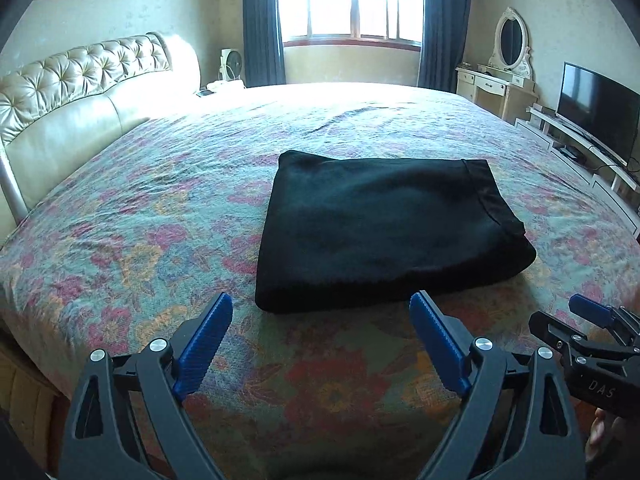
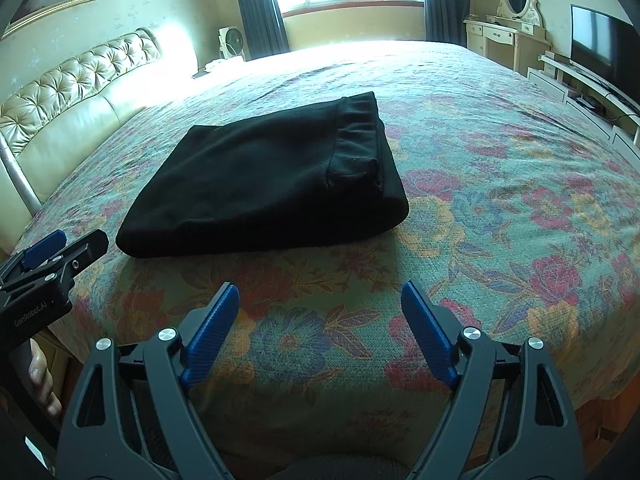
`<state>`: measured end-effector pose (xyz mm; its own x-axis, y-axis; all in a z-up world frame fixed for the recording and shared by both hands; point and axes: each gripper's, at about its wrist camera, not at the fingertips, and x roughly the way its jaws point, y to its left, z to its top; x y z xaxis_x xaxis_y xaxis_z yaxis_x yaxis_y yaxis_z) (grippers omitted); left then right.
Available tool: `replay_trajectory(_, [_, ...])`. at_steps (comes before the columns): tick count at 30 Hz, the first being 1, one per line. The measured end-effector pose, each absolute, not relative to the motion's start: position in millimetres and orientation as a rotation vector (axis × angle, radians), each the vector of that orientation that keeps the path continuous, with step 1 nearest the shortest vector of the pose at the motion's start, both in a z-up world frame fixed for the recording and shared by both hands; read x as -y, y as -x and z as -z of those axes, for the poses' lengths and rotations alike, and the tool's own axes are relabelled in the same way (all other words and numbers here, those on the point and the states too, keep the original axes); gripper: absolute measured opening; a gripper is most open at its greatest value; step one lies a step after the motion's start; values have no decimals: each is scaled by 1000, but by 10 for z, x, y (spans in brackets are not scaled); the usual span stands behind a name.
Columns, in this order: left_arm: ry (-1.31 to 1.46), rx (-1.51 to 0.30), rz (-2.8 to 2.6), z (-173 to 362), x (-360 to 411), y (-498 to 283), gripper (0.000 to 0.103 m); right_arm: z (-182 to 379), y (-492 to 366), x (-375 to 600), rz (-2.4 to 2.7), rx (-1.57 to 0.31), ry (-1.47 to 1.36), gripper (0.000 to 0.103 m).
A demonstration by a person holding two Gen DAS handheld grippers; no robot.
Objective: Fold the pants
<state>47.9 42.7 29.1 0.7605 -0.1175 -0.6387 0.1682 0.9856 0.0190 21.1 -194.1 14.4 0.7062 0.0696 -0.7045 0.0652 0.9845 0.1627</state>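
The black pants (image 1: pixel 384 228) are lying folded into a thick rectangular bundle on the floral bedspread (image 1: pixel 132 216), roughly in the middle of the bed, with the waistband edge facing 3 o'clock in the left wrist view. The left gripper (image 1: pixel 320 306) is hovering just short of the bundle's near edge, its blue fingers (image 1: pixel 204 344) standing wide apart with nothing between them. The right gripper (image 2: pixel 320 296) is hanging over bare bedspread, jaws likewise spread and empty, with the pants (image 2: pixel 272 184) sitting toward 11 o'clock from it. Neither gripper is touching the cloth. A tufted cream headboard (image 1: pixel 80 84) is running along 9 o'clock, and a television (image 1: pixel 600 108) is standing at 3 o'clock.
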Motion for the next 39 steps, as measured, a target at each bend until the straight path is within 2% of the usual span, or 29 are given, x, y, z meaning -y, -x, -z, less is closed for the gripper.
replay_trajectory(7, [-82, -686, 186, -282, -403, -453, 89, -132, -212, 1949, -3, -791, -183, 83])
replay_trajectory(20, [131, -760, 200, -222, -698, -598, 89, -107, -210, 1960, -5, -796, -182, 83])
replay_trajectory(39, [33, -748, 160, -216, -634, -595, 89, -62, -246, 2030, -9, -813, -187, 83])
